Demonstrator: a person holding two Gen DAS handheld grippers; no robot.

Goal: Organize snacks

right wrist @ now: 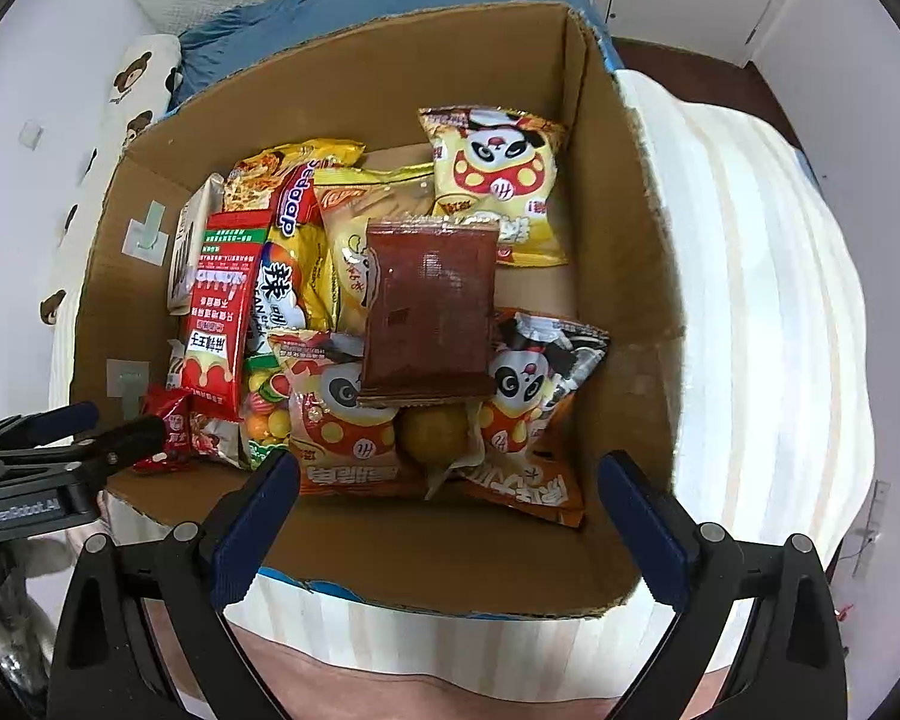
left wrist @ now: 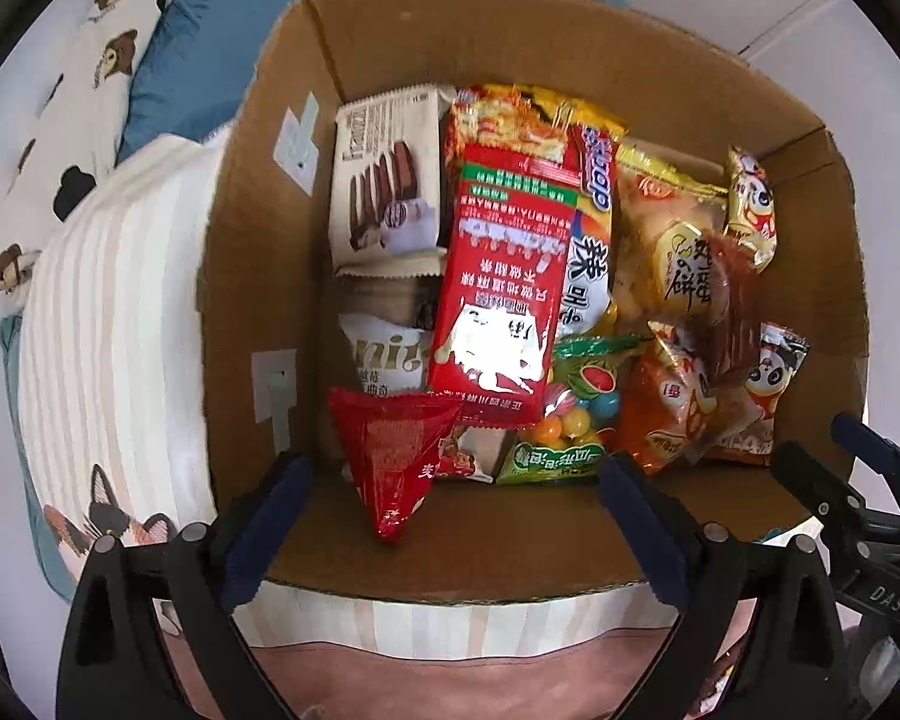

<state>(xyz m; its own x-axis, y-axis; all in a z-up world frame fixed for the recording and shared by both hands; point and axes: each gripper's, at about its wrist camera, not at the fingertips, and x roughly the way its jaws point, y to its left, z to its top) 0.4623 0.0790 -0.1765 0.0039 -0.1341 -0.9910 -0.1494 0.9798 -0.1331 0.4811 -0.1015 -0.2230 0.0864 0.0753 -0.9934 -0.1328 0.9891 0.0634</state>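
An open cardboard box (left wrist: pixel 258 270) (right wrist: pixel 624 300) holds several snack packets. Over its near side my left gripper (left wrist: pixel 456 463) stands open. A small red triangular packet (left wrist: pixel 390 462) lies loose between the fingers, and neither pad touches it. My right gripper (right wrist: pixel 448 459) is open too, above the box's right half. Ahead of it a flat brown-red packet (right wrist: pixel 429 312) rests on top of the panda-print bags (right wrist: pixel 498 180). A long red packet (left wrist: pixel 504 276) and a white biscuit pack (left wrist: pixel 387 180) fill the left side. Each gripper shows at the edge of the other's view: the right gripper (left wrist: pixel 816 438), the left gripper (right wrist: pixel 123 417).
The box sits on a bed with a white striped cushion (left wrist: pixel 108 312) (right wrist: pixel 762 300) around it. A bear-print pillow (left wrist: pixel 108 30) and blue bedding (left wrist: pixel 180 78) lie beyond. A pink surface (left wrist: pixel 450 684) runs along the near edge. The box's near floor strip is bare cardboard.
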